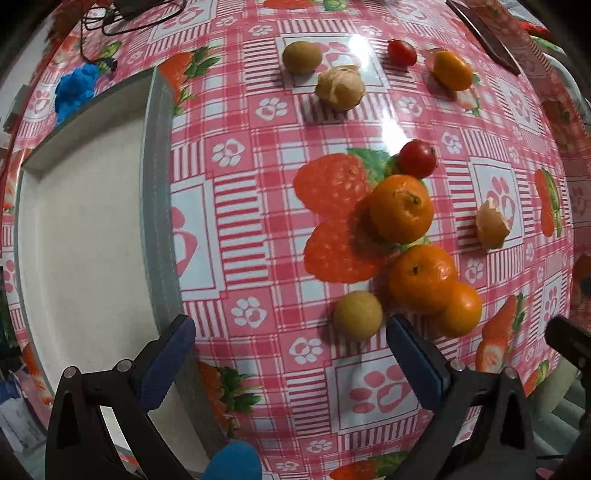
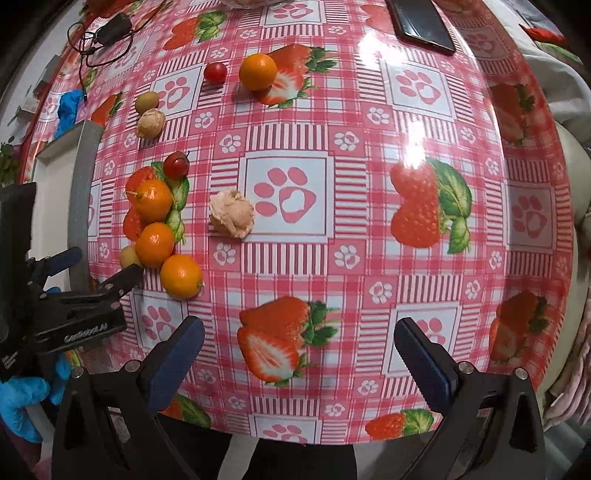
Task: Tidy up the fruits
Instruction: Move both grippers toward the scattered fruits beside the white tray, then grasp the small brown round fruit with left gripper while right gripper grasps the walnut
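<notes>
Fruits lie loose on a pink strawberry-print tablecloth. In the left wrist view, three mandarins [image 1: 400, 208] cluster in the middle with a cherry tomato [image 1: 417, 158] behind and a small yellow fruit [image 1: 357, 315] in front. Farther back lie a green-brown fruit [image 1: 302, 56], a tan fruit [image 1: 340, 88], another tomato [image 1: 402, 52] and an orange [image 1: 452, 70]. A white tray [image 1: 157, 206] sits at the left, with nothing in it. My left gripper [image 1: 290, 347] is open and empty, just short of the yellow fruit. My right gripper [image 2: 299, 349] is open and empty over bare cloth; the mandarins [image 2: 154, 239] lie to its left.
A pale peeled fruit [image 2: 232, 214] lies mid-table, and also shows in the left wrist view [image 1: 491, 227]. A dark phone [image 2: 423, 22] rests at the far edge. A black cable and charger [image 2: 107, 31] and blue gloves [image 1: 75, 90] lie at the far left.
</notes>
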Action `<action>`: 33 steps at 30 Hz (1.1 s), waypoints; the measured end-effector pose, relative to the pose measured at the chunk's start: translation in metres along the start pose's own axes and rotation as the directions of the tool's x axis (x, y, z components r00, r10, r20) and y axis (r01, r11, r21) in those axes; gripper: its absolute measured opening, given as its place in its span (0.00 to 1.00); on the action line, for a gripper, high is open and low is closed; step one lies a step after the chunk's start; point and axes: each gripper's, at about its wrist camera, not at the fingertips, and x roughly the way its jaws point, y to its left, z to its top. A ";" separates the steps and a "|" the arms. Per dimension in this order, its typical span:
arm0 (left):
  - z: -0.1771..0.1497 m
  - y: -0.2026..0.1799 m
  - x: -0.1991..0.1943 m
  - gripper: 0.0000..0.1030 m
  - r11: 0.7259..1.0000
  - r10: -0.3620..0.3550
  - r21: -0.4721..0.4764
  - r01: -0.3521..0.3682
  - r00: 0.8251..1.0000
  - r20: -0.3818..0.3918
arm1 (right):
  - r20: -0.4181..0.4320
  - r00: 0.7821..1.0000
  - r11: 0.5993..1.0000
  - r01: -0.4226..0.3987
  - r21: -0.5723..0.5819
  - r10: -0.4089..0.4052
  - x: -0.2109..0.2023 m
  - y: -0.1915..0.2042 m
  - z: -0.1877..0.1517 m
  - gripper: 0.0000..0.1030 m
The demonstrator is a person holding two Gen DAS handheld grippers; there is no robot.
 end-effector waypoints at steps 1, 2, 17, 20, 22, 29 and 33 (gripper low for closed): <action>0.004 -0.002 0.002 1.00 1.000 0.002 0.002 -0.002 1.000 -0.002 | 0.002 1.000 1.000 0.003 -0.006 -0.002 0.003 0.002 0.003 1.00; 0.007 -0.005 0.004 1.00 1.000 0.003 0.002 -0.003 1.000 -0.006 | 0.003 1.000 1.000 0.002 -0.008 -0.002 0.005 0.002 0.007 1.00; 0.006 -0.016 0.032 1.00 0.999 -0.007 -0.046 0.005 0.999 -0.045 | 0.022 0.999 0.997 -0.023 -0.067 0.025 0.044 0.039 0.075 1.00; 0.014 -0.017 0.038 0.98 0.999 -0.010 -0.049 0.007 0.998 -0.068 | 0.014 0.999 0.996 -0.036 -0.081 0.037 0.050 0.054 0.080 0.70; 0.012 -0.022 0.035 0.89 1.000 -0.007 -0.026 0.006 0.999 -0.041 | -0.004 0.999 0.996 -0.038 -0.078 0.038 0.057 0.062 0.082 0.59; 0.012 -0.035 0.021 0.28 0.999 -0.031 -0.007 0.031 0.999 0.024 | 0.013 0.997 0.995 -0.072 -0.070 0.073 0.048 0.051 0.072 0.31; 0.014 -0.026 0.013 0.28 0.997 -0.073 -0.018 0.074 0.997 0.031 | 0.027 0.990 0.990 -0.137 -0.032 0.138 0.041 0.041 0.072 0.29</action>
